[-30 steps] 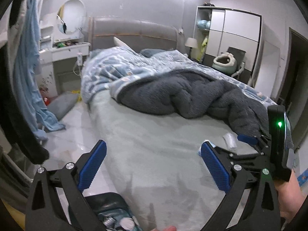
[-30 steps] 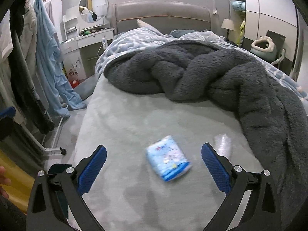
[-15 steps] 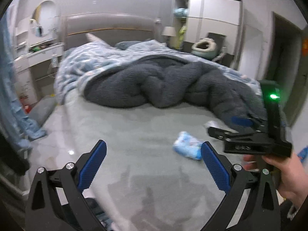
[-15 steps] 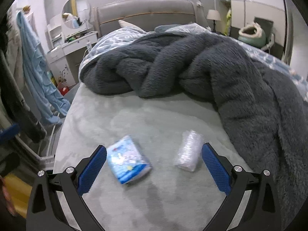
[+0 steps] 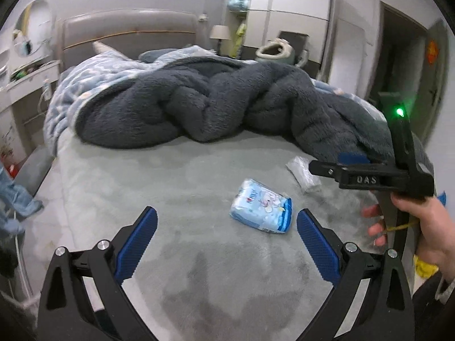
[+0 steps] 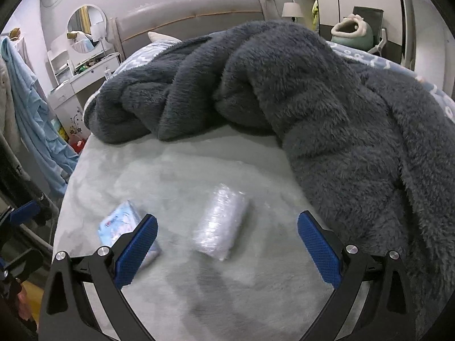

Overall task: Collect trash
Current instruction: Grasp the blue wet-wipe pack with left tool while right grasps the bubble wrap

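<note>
A light blue tissue pack [image 5: 263, 209] lies on the grey-green bed sheet [image 5: 142, 187], just ahead of my open, empty left gripper [image 5: 227, 244]. A clear crinkled plastic wrapper [image 5: 302, 169] lies to its right. In the right wrist view the wrapper [image 6: 220, 221] lies between and just ahead of the fingers of my open, empty right gripper [image 6: 227, 248]. The tissue pack [image 6: 122, 226] is partly hidden behind the left fingertip [image 6: 136, 251]. The right gripper also shows in the left wrist view, held side-on above the wrapper.
A bunched dark grey fleece blanket [image 6: 284, 91] covers the far and right parts of the bed. A patterned blue quilt [image 5: 93, 82] lies behind it. A vanity [image 6: 85, 74] and hanging blue clothes [image 6: 31, 113] stand left of the bed. Wardrobes [image 5: 284, 20] stand at the back right.
Both grippers have moved forward and to the right over the bed. The wrapper now sits between the right gripper's fingers, and the tissue pack has shifted to its left edge.
</note>
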Demonstrator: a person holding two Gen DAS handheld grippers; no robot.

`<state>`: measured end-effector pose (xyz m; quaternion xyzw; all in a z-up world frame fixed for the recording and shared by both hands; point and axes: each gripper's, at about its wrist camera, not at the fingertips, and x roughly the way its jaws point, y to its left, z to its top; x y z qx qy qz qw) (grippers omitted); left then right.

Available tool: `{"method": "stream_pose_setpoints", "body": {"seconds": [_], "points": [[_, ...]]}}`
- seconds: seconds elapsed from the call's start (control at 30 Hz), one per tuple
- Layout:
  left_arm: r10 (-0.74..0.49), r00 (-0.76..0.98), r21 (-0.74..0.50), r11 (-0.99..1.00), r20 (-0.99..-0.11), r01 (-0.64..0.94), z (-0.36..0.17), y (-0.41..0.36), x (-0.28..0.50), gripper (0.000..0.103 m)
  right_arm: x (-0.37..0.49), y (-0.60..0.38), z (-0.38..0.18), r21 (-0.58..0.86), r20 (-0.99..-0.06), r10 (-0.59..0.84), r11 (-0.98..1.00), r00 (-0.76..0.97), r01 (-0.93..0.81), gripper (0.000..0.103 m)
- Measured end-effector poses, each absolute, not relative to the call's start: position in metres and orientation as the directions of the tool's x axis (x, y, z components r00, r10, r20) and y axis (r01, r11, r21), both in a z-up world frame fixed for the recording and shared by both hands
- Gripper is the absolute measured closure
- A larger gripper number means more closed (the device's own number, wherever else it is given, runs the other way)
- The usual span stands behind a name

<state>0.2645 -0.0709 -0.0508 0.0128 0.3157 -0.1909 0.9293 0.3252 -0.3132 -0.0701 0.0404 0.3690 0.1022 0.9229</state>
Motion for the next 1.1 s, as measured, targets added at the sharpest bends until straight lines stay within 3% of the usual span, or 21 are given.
{"method": "stream_pose_setpoints", "body": {"seconds": [0.5, 0.6, 0.67, 0.73, 0.83, 0.9, 1.1], "points": [[-0.444, 0.637, -0.15, 0.875, -0.631, 0.461, -0.095, -0.098, 0.306, 0.003, 0.353, -0.308, -0.101, 0.187, -0.723, 0.251, 0.968, 0.644, -0.168, 0.005], [-0.453, 0.626, -0.157, 0.869, -0.635, 0.47, -0.098, -0.105, 0.31, 0.003, 0.355, -0.303, -0.103, 0.18, -0.722, 0.254, 0.967, 0.643, -0.179, 0.026], [-0.461, 0.622, -0.155, 0.863, -0.632, 0.482, -0.098, -0.11, 0.311, 0.003, 0.354, -0.297, -0.101, 0.165, -0.721, 0.25, 0.968, 0.647, -0.189, 0.031], [-0.465, 0.619, -0.151, 0.858, -0.633, 0.49, -0.098, -0.114, 0.312, 0.003, 0.354, -0.293, -0.1, 0.153, -0.72, 0.249, 0.967, 0.648, -0.202, 0.047], [-0.456, 0.615, -0.128, 0.856, -0.644, 0.501, -0.101, -0.123, 0.314, 0.004, 0.358, -0.283, -0.102, 0.132, -0.729, 0.243, 0.967, 0.64, -0.217, 0.057], [-0.449, 0.612, -0.105, 0.851, -0.651, 0.514, -0.102, -0.129, 0.313, 0.004, 0.36, -0.282, -0.103, 0.134, -0.732, 0.245, 0.967, 0.636, -0.218, 0.062], [-0.407, 0.617, -0.047, 0.857, -0.674, 0.514, -0.106, -0.141, 0.314, 0.009, 0.35, -0.293, -0.093, 0.147, -0.72, 0.264, 0.962, 0.641, -0.231, 0.063]]}}
